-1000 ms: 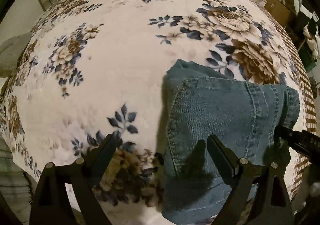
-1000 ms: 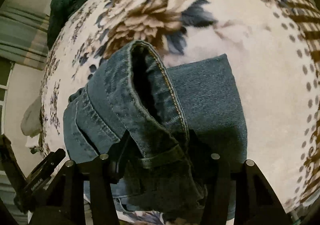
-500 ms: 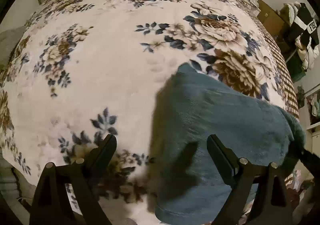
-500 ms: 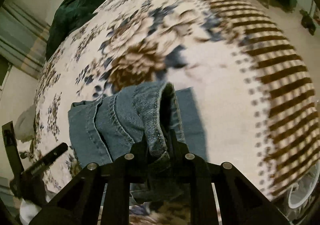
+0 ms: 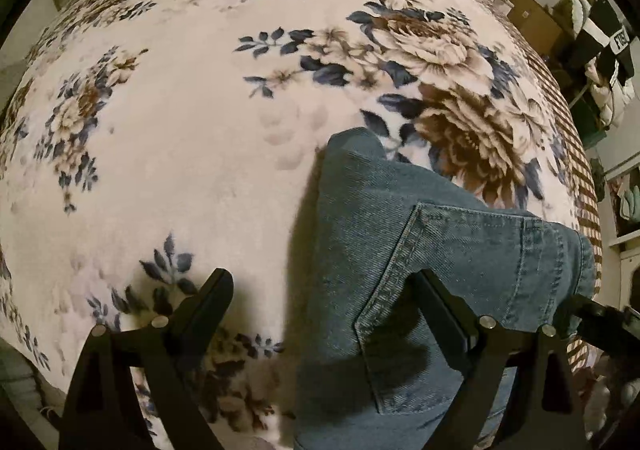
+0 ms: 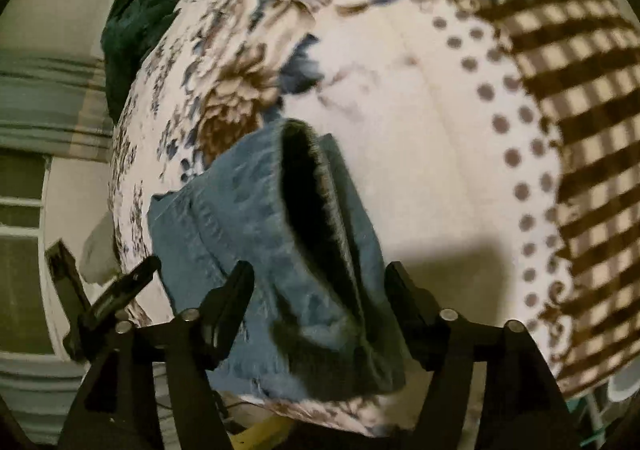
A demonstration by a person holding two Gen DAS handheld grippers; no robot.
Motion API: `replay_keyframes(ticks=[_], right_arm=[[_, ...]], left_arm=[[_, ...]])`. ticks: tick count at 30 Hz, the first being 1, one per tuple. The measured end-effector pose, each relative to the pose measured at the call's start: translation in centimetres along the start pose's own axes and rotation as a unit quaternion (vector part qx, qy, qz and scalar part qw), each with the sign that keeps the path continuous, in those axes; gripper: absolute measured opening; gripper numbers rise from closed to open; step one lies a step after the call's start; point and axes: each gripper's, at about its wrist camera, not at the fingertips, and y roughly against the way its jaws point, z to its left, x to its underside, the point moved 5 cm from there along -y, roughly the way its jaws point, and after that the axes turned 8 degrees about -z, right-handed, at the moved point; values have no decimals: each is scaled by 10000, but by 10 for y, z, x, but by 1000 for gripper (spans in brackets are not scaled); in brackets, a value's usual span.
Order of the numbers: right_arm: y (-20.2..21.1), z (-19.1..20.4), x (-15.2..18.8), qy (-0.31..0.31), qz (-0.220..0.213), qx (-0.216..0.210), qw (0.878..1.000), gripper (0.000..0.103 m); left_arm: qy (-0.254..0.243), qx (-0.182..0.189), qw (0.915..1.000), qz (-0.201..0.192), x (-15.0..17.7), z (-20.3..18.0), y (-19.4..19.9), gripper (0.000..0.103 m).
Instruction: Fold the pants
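Lying folded on the blanket (image 5: 192, 121): jeans (image 5: 400, 242), blue denim, compact bundle, back pocket uppermost, near the front edge of the bed and toward the brown check border (image 6: 568, 61).

Left gripper (image 5: 320, 302): spread wide, holding nothing; left finger (image 5: 208, 298) over bare floral blanket, right finger (image 5: 440, 306) over the pocket (contact with the denim not determinable).

Right gripper (image 6: 320, 290): parted wide, straddling the open waistband end of the jeans (image 6: 256, 234); both fingers beside the cloth, no pinch visible. Dark hollow of the waistband opening facing the right wrist view; that view motion-blurred.

Blanket: cream plush, blue and brown flower print, dotted band then check border along one side. Shadow of the gripper cast on the cream area right of the jeans.

Dark green garment (image 6: 140, 21): heaped at the far end of the bed, well apart from the jeans.

Background, left wrist view: cardboard boxes (image 5: 532, 17) and hanging clothes (image 5: 604, 61) past the far right side of the bed (details small).

Other gripper's tip showing at the edge of each view: right one at lower right of the left view (image 5: 604, 322), left one at lower left of the right view (image 6: 120, 294).
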Motion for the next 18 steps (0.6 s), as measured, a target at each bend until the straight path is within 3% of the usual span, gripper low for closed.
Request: replay_keyframes(ticks=[2, 3, 4, 6, 11, 16, 18], right_arm=[[-18, 0, 0, -108, 162, -190, 9996, 66], [-22, 5, 2, -101, 107, -246, 9996, 37], [-25, 11, 3, 54, 29, -159, 9999, 22], [-22, 27, 8, 550, -164, 297, 9979, 12], [38, 21, 6, 152, -913, 639, 9937, 9], [61, -30, 6, -325, -923, 950, 9907, 10], [54, -40, 4, -341, -851, 1048, 9903, 10]], left_arm=[[-15, 11, 10000, 6, -1, -1, 3, 92], [-14, -14, 10000, -22, -3, -1, 6, 92], [15, 9, 10000, -72, -5, 0, 9, 92], [86, 48, 9999, -131, -11, 1, 14, 92], [246, 185, 9995, -59, -23, -4, 7, 92], [334, 339, 9988, 129, -39, -24, -26, 92], [258, 186, 9990, 304, -42, -28, -47, 92]])
